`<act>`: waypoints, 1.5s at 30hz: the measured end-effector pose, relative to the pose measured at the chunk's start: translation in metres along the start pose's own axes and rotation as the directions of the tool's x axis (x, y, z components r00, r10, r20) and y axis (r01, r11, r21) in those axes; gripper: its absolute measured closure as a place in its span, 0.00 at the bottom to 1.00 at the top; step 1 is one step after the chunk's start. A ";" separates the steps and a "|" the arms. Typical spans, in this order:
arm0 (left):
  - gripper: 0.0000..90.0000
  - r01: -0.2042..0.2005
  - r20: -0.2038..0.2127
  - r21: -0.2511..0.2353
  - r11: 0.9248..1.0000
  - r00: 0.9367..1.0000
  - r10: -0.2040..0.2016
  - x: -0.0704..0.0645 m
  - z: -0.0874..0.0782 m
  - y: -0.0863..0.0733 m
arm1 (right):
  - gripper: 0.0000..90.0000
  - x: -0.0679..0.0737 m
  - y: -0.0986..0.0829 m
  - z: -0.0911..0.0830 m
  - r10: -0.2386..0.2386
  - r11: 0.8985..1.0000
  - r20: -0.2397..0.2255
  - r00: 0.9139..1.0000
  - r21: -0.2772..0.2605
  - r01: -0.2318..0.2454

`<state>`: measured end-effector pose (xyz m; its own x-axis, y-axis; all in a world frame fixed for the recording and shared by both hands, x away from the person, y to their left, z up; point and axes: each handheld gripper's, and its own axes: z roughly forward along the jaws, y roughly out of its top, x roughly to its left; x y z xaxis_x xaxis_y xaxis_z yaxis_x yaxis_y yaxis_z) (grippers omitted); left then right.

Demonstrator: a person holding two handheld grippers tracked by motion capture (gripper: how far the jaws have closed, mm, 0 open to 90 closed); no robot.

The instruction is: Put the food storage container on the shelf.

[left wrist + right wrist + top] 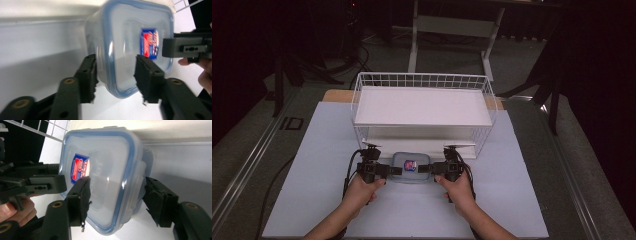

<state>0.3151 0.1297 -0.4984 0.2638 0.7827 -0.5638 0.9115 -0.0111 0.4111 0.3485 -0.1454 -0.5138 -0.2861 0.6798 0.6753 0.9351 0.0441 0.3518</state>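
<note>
Sitting on the white table [312, 200] just in front of the wire rack [422, 112], the box [410, 167] is a clear plastic one with a blue-rimmed lid and a red-and-blue label on top. It lies between the two grippers, one at each short end, which looks like a two-handed hold meant to keep it level, so the lid stays up and nothing inside tips.

The left gripper [116, 75] has one jaw over the lid and the other under the base, straddling the box's end; the pads look pressed against the plastic, though blur at the edges makes firm contact hard to confirm. The right gripper [117, 200] mirrors it, one jaw across the lid near the label, the other behind the body of the box, spread just as far as the box is deep. In each gripper view the other gripper shows at the box's far end.

Whether the box rests on the table or is lifted just clear of it I cannot tell (the high view is too small there). The rack has a white shelf on top and an open lower tier facing the person; with the box lined up at that opening, either tier seems a likely destination.
</note>
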 end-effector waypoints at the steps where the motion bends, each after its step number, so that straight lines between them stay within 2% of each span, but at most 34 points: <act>1: 0.62 -0.016 -0.014 -0.003 1.000 1.000 0.016 -0.002 0.000 -0.001 | 0.47 0.004 -0.002 -0.003 -0.020 1.000 0.013 1.000 0.004 0.020; 3: 0.62 -0.032 -0.042 -0.003 0.999 0.999 0.032 -0.007 -0.001 -0.003 | 0.47 0.008 -0.003 -0.004 -0.034 0.999 0.027 0.999 0.002 0.034; 8: 0.63 -0.028 -0.068 -0.016 0.999 0.997 0.027 -0.012 -0.002 -0.008 | 0.47 0.010 -0.007 -0.005 -0.061 0.998 0.039 0.997 -0.007 0.061; 15: 0.63 -0.032 -0.057 -0.039 0.999 0.998 0.030 -0.017 0.002 -0.010 | 0.48 0.013 -0.004 -0.013 -0.094 0.995 0.069 0.993 -0.024 0.096; 20: 0.63 -0.044 -0.057 -0.061 0.997 0.998 0.040 -0.022 0.002 -0.006 | 0.48 0.012 -0.002 -0.019 -0.104 0.993 0.070 0.992 -0.048 0.108; 24: 0.63 -0.067 -0.071 -0.099 0.993 0.996 0.060 -0.030 -0.001 0.001 | 0.48 0.010 0.003 -0.025 -0.114 0.989 0.047 0.992 -0.086 0.118; 29: 0.63 -0.099 -0.084 -0.127 0.987 0.993 0.089 -0.035 0.001 0.009 | 0.48 0.009 0.010 -0.031 -0.123 0.985 0.050 0.991 -0.115 0.128; 32: 0.63 -0.110 -0.077 -0.129 0.985 0.992 0.101 -0.035 0.004 0.013 | 0.48 0.006 0.013 -0.033 -0.126 0.982 0.049 0.991 -0.135 0.132; 37: 0.64 -0.101 -0.081 -0.152 0.983 0.993 0.089 -0.035 0.011 0.019 | 0.48 0.000 0.018 -0.033 -0.131 0.978 0.053 0.990 -0.158 0.138; 45: 0.64 -0.092 -0.100 -0.147 0.985 0.992 0.078 -0.029 0.023 0.024 | 0.47 -0.008 0.024 -0.026 -0.108 0.981 0.061 0.992 -0.158 0.117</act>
<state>0.3367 0.0919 -0.4887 0.3008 0.8379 -0.4555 0.8272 0.0084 0.5618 0.3676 -0.1689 -0.4935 -0.3720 0.7147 0.5922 0.8506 0.0071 0.5258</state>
